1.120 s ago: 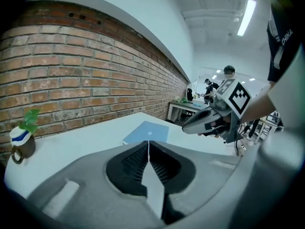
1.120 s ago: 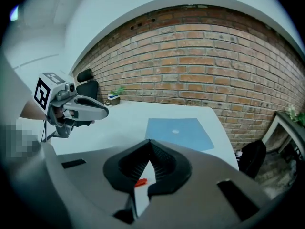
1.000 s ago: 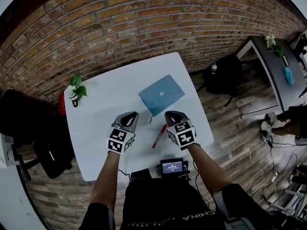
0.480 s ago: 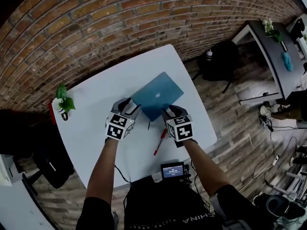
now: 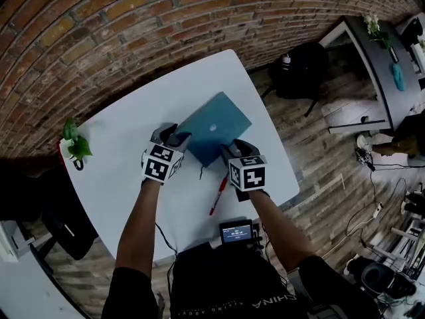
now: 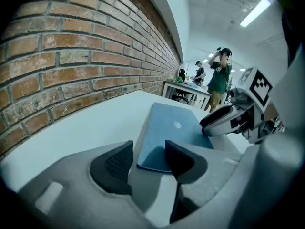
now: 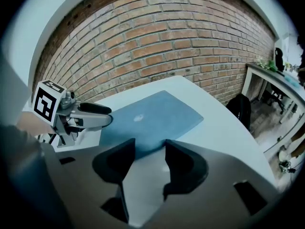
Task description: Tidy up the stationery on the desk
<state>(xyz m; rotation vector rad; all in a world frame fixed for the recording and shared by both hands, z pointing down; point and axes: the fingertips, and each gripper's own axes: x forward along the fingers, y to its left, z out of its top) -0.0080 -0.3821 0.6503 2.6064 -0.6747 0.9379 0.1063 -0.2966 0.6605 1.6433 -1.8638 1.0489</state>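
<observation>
Teal notebook lies flat on white bench, far half, one corner twd the person. Chg: both grippers have come fwd & down to its near edges, and both sets of fingers have just been opening; now spread wide, released, nothing clamped. L gripper has the near corner betw its fingers, unpressed. R gripper sits just short of the other near edge. Looks like lining up a 2-handed lift, grip not yet made. Red pen untouched nr R gripper. Writing: pale logo on cover, too small to read; shirt print "CHINA", upside-down; small screen unreadable.
</observation>
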